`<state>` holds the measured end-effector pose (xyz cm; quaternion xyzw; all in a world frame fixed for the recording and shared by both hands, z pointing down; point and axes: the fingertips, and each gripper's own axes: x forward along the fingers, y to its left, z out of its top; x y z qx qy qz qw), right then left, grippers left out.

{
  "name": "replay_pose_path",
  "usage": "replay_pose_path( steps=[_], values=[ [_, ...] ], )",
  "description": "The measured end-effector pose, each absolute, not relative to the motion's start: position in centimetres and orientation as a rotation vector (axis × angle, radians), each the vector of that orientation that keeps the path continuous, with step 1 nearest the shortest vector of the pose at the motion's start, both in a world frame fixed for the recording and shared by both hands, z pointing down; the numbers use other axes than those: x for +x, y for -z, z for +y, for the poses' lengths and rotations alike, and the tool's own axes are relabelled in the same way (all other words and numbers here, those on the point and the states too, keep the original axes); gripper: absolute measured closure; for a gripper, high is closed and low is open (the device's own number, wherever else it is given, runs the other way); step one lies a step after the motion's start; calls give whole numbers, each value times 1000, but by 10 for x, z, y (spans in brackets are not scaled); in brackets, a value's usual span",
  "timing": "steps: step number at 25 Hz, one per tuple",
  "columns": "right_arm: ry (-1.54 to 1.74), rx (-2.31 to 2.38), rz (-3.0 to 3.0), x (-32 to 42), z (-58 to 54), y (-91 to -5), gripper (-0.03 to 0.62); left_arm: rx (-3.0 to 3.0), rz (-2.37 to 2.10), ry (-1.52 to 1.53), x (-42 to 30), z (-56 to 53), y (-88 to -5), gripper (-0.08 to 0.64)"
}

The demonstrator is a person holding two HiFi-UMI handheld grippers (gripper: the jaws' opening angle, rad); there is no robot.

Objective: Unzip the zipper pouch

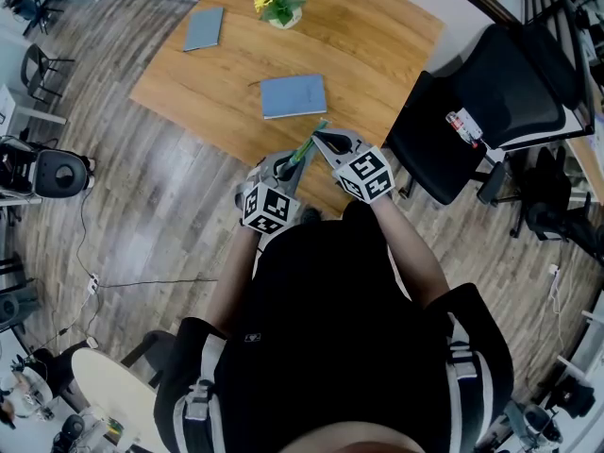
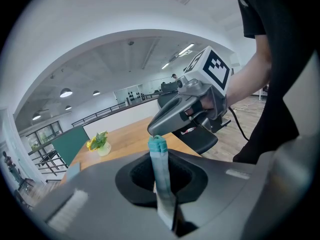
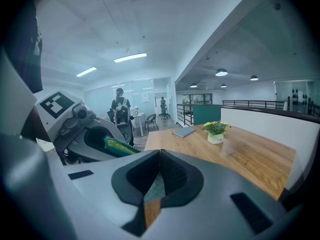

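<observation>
Unzipping looks barely begun: the zipper pouch (image 2: pixel 160 168) stands edge-on in the left gripper (image 1: pixel 286 166), whose jaws clamp its lower part, and no opened zip shows. The right gripper (image 2: pixel 151 130) has its jaws pressed together, tips at the pouch's top end just beyond the left jaws; whether they pinch the pull is unclear. Both forearms are tucked close, the 2 grippers angled tip to tip.
</observation>
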<state>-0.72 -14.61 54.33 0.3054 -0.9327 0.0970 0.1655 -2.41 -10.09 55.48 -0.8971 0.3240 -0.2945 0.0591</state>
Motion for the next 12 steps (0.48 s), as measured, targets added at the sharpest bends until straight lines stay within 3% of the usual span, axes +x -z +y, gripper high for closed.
replay_pose_path(
  steps=[12],
  values=[
    [-273, 885, -2643, 2, -148, -547, 586, -2719, 963, 890, -18, -98, -555, 556]
  ],
)
